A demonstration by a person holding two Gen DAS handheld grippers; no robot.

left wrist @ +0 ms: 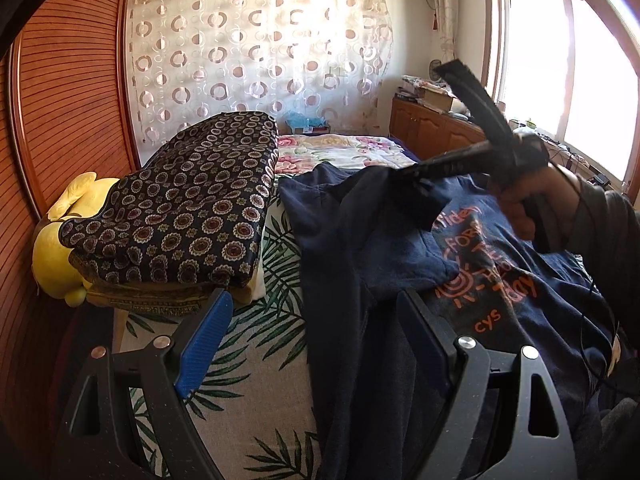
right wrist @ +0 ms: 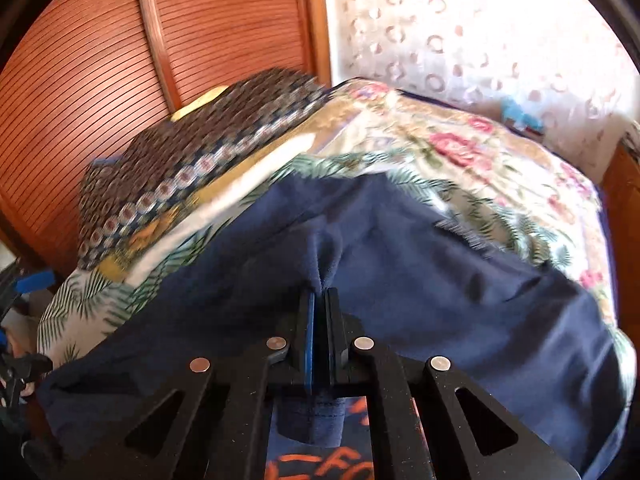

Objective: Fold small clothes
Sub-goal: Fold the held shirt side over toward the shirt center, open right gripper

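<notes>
Patterned cushion [left wrist: 176, 204] blocks left (yellow plush [left wrist: 60, 248] behind), leaf-print bedding [left wrist: 256, 332] open beside it

Bed [left wrist: 248, 344] carried a palm-leaf cover. A navy shirt [left wrist: 360, 248] with orange print lay spread on it, part of the cloth lifted. Beside it at the left sat a folded stack under dark medallion-patterned cloth [left wrist: 180, 208], and a yellow plush toy [left wrist: 56, 256] was wedged past that. Floral bedding [left wrist: 340, 148] covered the far end.
</notes>
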